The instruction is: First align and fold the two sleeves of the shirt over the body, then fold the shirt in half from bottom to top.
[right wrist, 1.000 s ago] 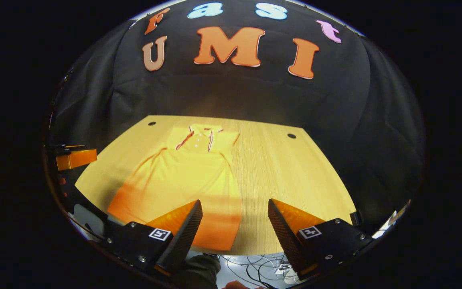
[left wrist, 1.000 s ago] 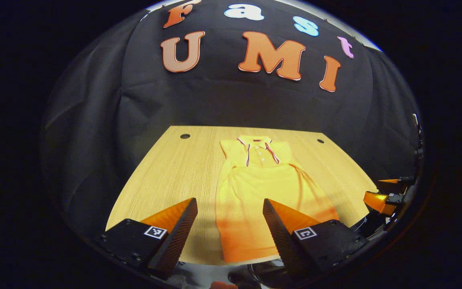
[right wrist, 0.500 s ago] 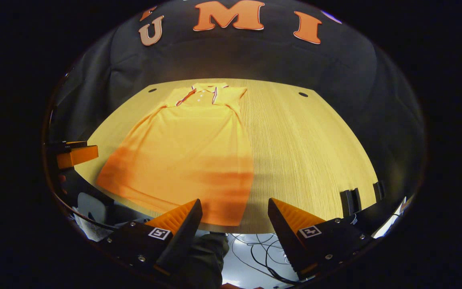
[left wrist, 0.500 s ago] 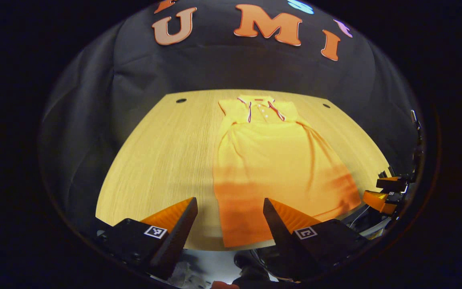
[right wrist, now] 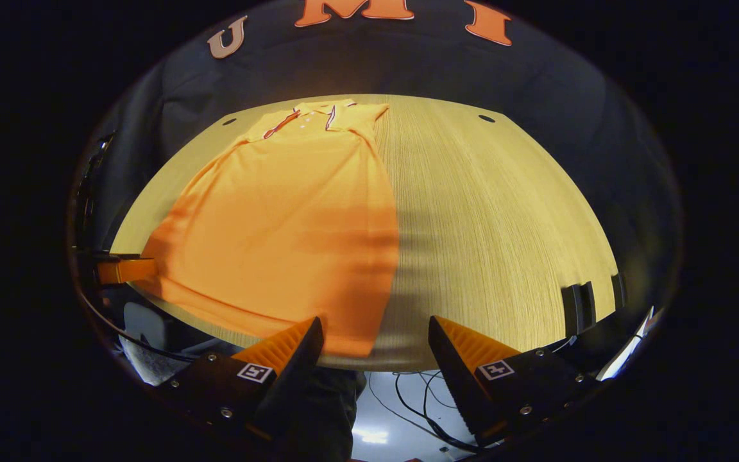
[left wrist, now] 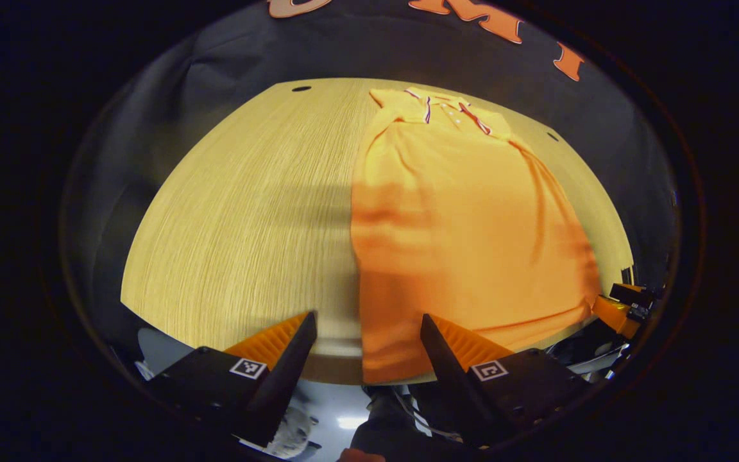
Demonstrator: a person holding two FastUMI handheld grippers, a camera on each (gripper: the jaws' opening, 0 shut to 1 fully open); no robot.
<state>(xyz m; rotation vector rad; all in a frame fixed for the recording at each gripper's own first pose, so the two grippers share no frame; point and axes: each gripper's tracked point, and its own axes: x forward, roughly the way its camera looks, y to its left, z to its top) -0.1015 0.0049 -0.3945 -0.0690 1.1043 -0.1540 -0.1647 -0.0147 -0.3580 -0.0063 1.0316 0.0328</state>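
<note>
The bench (left wrist: 241,212) carries my shirt (left wrist: 466,218), which lies flat with its long axis running away from me, collar (left wrist: 446,109) at the far end and hem at the near edge. I can read no writing on it. My left tool (left wrist: 367,333) hangs over the hem's left corner, fingers apart, gripping nothing. My right tool (right wrist: 376,337) hangs over the right corner, also apart. Cables (right wrist: 408,410) trail on the floor below.

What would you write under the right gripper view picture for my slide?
The open right gripper hangs near the hem of an orange shirt spread flat on a wooden table.
</note>
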